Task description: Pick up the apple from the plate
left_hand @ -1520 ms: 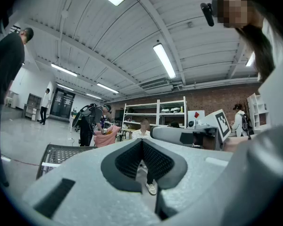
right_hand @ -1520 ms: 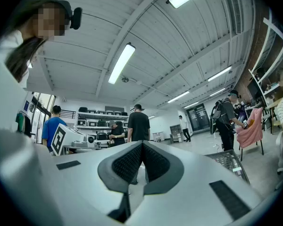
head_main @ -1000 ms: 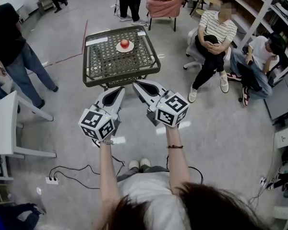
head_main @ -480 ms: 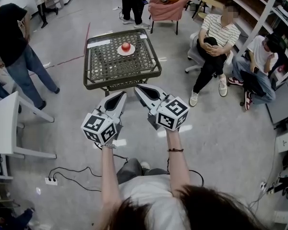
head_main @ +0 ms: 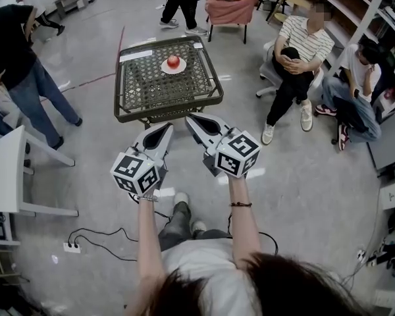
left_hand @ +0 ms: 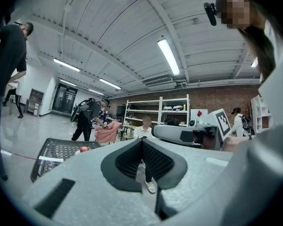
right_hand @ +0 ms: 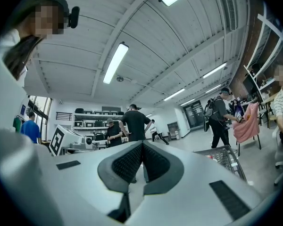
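A red apple (head_main: 173, 60) rests on a small white plate (head_main: 165, 69) at the far side of a dark wicker-topped table (head_main: 151, 91). Both grippers are held in the air short of the table's near edge, well away from the apple. My left gripper (head_main: 166, 128) is shut with nothing in it, and so is my right gripper (head_main: 190, 118). In the left gripper view the apple (left_hand: 84, 149) is small on the table (left_hand: 54, 152), left of the closed left gripper (left_hand: 142, 141). The right gripper view has the shut right gripper (right_hand: 142, 144) and the table (right_hand: 225, 158) at the right.
Two people sit on chairs (head_main: 296, 51) right of the table, and a standing person (head_main: 20, 64) is at the left. A white desk (head_main: 3, 170) is near left. A pink-draped chair (head_main: 230, 5) stands behind the table. Cables and a power strip (head_main: 71, 247) lie on the floor.
The person holding the grippers has stepped forward, one foot now ahead. Both shut grippers have moved slightly toward the table. The apple and plate have stayed put.
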Demonstrator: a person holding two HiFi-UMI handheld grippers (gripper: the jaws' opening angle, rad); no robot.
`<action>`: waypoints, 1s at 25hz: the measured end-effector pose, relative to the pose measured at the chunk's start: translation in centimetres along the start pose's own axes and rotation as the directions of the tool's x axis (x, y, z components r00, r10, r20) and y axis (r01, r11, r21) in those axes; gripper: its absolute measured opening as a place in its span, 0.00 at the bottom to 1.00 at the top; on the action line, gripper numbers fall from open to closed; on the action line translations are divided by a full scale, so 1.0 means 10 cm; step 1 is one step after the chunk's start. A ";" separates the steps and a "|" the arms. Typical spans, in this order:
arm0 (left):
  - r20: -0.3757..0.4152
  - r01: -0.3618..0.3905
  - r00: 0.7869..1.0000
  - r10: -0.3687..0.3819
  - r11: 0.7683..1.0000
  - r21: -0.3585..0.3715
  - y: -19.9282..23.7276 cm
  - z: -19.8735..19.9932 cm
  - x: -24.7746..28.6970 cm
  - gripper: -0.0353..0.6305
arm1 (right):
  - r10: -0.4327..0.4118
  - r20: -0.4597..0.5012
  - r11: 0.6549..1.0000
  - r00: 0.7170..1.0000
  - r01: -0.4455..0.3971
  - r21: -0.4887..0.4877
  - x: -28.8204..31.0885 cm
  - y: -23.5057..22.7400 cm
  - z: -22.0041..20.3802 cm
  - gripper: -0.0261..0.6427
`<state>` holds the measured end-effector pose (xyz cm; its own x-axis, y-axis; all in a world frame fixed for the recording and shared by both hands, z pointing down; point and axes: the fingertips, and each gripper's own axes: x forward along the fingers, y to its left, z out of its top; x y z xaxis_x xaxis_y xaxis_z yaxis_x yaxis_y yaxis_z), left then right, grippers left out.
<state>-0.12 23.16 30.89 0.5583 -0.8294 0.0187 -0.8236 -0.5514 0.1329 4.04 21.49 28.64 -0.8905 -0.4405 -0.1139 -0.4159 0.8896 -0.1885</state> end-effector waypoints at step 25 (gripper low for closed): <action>-0.030 0.124 0.992 -0.125 0.992 -0.031 1.17 0.03 1.01 0.07 | -0.112 -0.022 0.993 0.993 0.113 0.028 0.95 -1.09 -0.13 0.05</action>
<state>-4.12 8.27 32.36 0.6595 -0.7510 0.0318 -0.7446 -0.6468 0.1651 -0.14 7.74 30.87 -0.8420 -0.5348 -0.0705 -0.5084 0.8305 -0.2276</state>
